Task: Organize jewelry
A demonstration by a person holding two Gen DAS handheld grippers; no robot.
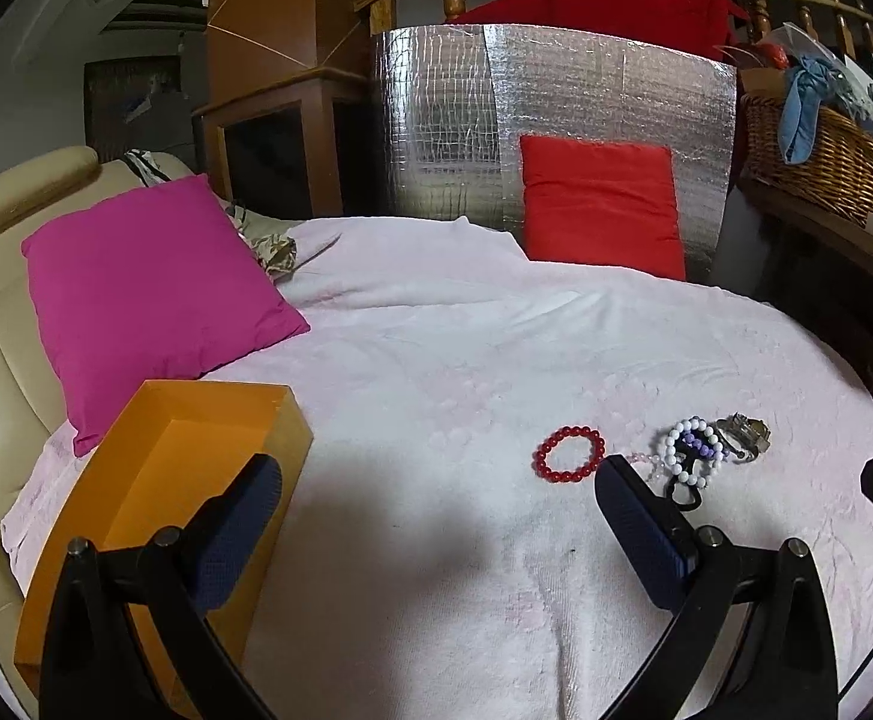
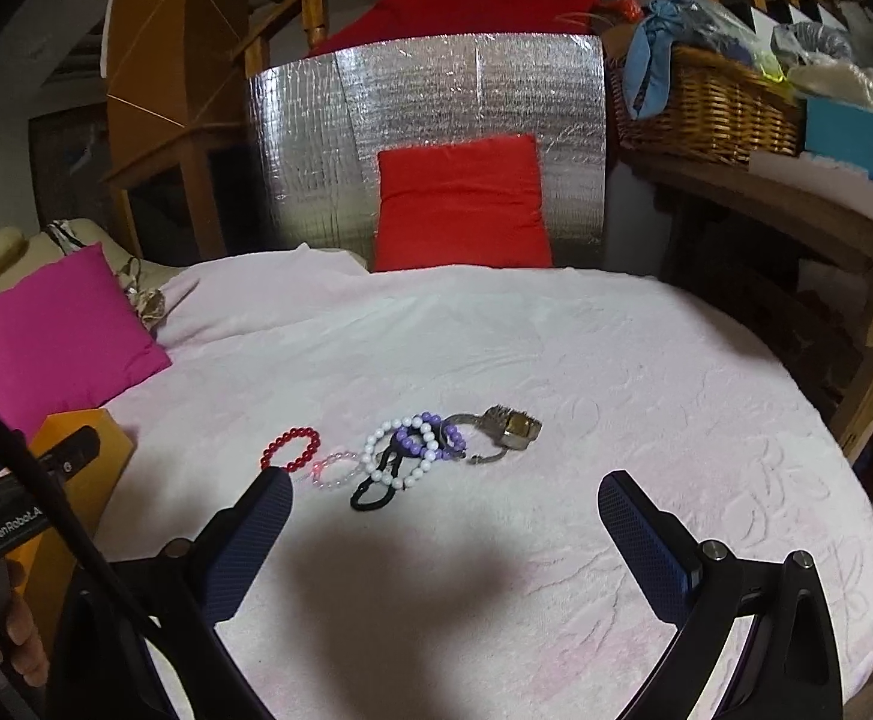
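Left wrist view: the left claw (image 1: 436,516) is spread wide and holds nothing. The open orange cardboard box (image 1: 196,438) sits at its left finger; the red bead bracelet (image 1: 569,454) lies just ahead, right of centre. The right claw (image 2: 445,522) is likewise spread and empty. Ahead of it, the white bead bracelet (image 2: 403,450), purple bead bracelet (image 2: 430,435), black hair tie (image 2: 376,489) and metal wristwatch (image 2: 511,429) overlap. Risk: gripping one item may drag its neighbours or snag the pale pink plush blanket (image 2: 616,372).
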